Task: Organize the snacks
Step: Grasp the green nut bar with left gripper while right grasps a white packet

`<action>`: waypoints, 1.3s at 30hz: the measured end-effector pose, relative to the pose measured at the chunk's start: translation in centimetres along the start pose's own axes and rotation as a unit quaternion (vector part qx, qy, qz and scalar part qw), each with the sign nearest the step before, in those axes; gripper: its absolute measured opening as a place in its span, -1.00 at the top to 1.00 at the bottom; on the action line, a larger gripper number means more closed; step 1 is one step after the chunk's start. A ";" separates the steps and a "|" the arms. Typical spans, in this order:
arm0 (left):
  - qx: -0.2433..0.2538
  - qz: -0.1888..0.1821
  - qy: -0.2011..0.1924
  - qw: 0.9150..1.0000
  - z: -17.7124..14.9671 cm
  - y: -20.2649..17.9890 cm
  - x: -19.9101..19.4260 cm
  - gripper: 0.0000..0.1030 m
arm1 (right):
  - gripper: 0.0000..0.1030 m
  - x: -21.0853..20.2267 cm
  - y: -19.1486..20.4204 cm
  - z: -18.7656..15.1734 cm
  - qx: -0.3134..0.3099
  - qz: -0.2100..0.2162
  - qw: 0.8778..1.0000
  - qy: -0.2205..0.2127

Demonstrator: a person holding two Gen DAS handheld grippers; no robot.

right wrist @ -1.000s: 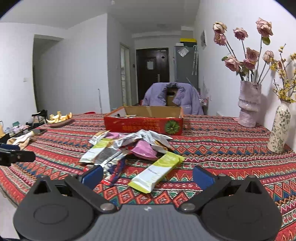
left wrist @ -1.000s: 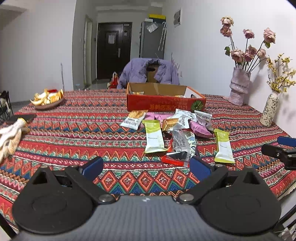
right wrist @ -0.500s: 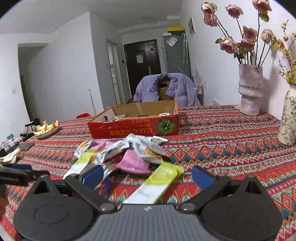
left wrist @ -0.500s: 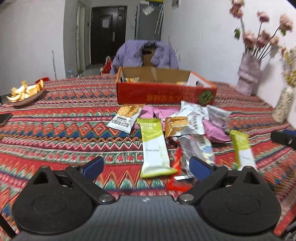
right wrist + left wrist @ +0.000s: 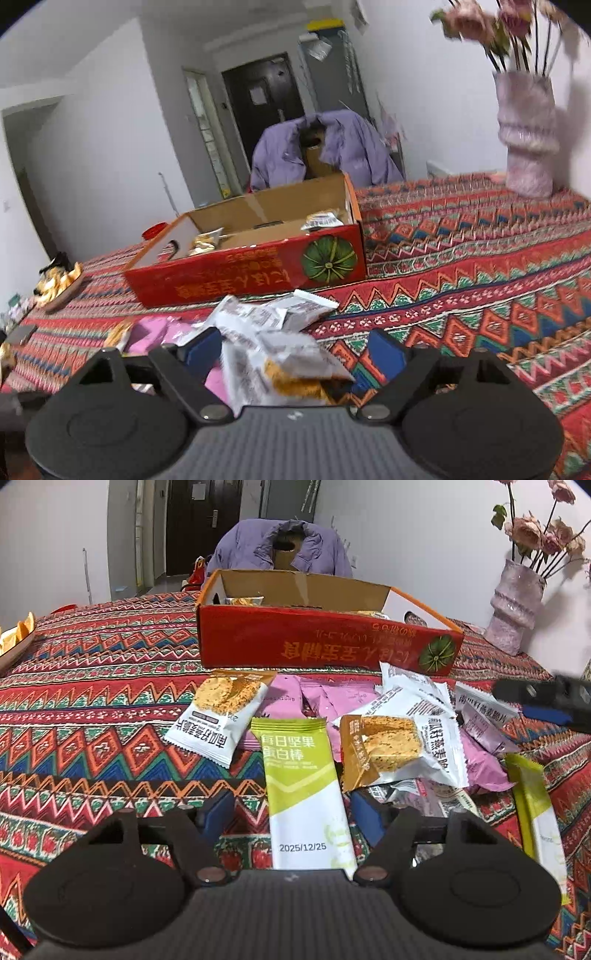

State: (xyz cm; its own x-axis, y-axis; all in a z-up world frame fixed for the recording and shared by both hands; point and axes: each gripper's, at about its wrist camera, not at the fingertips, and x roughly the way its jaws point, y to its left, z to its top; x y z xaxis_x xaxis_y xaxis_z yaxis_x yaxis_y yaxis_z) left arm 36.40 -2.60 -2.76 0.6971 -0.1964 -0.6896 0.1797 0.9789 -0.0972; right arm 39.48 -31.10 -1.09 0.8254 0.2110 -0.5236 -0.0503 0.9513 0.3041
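A bench covered in a red zigzag-patterned cloth (image 5: 92,709) holds an open red cardboard box (image 5: 325,646) with a green pumpkin printed on its front. Only a few snack packets lie inside it: one at the left end (image 5: 207,242) and one at the right end (image 5: 323,219), as the right wrist view shows. The rest of its floor looks bare.

Most of the work appears still to be done. In front of the box, a loose heap of snacks lies on the cloth: a white oat-crisp packet (image 5: 221,712), pink packets (image 5: 325,701), a packet showing a brown cake (image 5: 384,749), several white wrappers, and a second green bar (image 5: 535,808) off to the right.

The left tool (image 5: 291,812) straddles a green-and-white nut protein bar (image 5: 303,786) lying lengthwise toward the box. Its jaws have just been closing and stand at a medium width, with a sliver of cloth showing either side of the bar, so the blue pads do not yet seem to press it.

The right tool (image 5: 295,350) is lowered over a white crinkled snack packet (image 5: 280,362) at the right of the heap. Its jaws have just been closing too, yet stand fairly wide, with the packet between them and not clearly gripped. The picture is blurred there.
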 end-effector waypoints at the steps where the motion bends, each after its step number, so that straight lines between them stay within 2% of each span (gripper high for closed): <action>1: 0.002 0.000 0.000 1.000 0.0 0.0 0.2 -0.20 | -0.66 0.8 -0.3 0.2 0.012 0.005 1.000 0.003; 2: 0.007 0.002 -0.005 1.000 0.0 -0.1 0.3 -0.16 | -0.63 1.6 -0.6 0.3 0.018 0.007 1.000 0.011; 3: 0.012 0.001 -0.005 1.000 0.0 -0.2 0.3 -0.03 | -0.60 2.2 -0.6 0.2 0.013 0.007 1.000 0.018; 4: 0.016 0.000 -0.005 1.000 0.0 -0.2 0.4 0.06 | -0.48 2.7 -0.4 0.2 0.001 0.009 1.000 0.026; 5: 0.018 0.000 -0.004 1.000 0.0 -0.4 0.4 0.08 | -0.33 3.0 -0.3 0.0 -0.010 0.010 0.999 0.031; 8: 0.025 0.003 -0.004 1.000 0.0 -0.7 0.4 0.17 | -0.08 3.5 -0.5 -0.3 -0.023 0.003 0.999 0.043; 10: 0.024 0.008 -0.001 1.000 0.1 -0.8 0.3 0.23 | -0.04 3.4 -1.1 -0.3 -0.017 0.004 0.999 0.044; 18: 0.029 0.018 -0.031 0.999 -0.2 -1.0 -3.6 0.25 | -0.02 2.1 -2.8 -0.6 -0.048 -0.057 0.997 0.033; 21: 0.023 0.025 -0.035 0.999 -0.6 -0.9 -4.8 0.25 | -0.15 2.0 -3.8 -0.7 -0.060 -0.069 0.994 0.051; 23: 0.021 0.028 -0.036 0.999 -0.8 -1.0 -5.3 0.25 | -0.53 1.9 -4.3 -0.8 -0.070 -0.077 0.994 0.044; 24: 0.021 0.029 -0.036 0.999 -0.9 -1.1 -5.5 0.25 | -0.60 2.1 -4.5 -0.9 -0.077 -0.083 0.993 0.042; 26: 0.021 0.032 -0.038 0.999 -1.1 -1.3 -5.8 0.25 | -0.61 2.4 -4.7 -0.9 -0.096 -0.095 0.990 0.043; 31: 0.027 0.035 -0.040 0.998 -1.0 -2.0 -6.0 0.25 | -0.60 3.6 -6.1 -0.7 -0.106 -0.078 0.990 0.053; 33: 0.027 0.037 -0.038 0.998 -0.8 -2.2 -5.8 0.25 | -0.50 3.7 -6.1 -0.5 -0.112 -0.083 0.989 0.055; 35: 0.026 0.040 -0.039 0.998 -0.6 -2.4 -5.9 0.25 | -0.26 3.4 -6.3 -0.3 -0.106 -0.077 0.990 0.056; 39: 0.025 0.040 -0.049 0.998 -0.6 -2.6 -6.7 0.25 | -0.04 2.6 -6.7 -0.5 -0.095 -0.073 0.992 0.049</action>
State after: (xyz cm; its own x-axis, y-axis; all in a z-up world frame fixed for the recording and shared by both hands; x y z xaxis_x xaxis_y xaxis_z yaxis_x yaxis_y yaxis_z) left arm 30.89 -3.83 1.68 0.7743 -0.1242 -0.6205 0.1536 0.9881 -0.0062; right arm 41.72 -36.85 -4.93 0.7730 0.0795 -0.6294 -0.0463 0.9965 0.0690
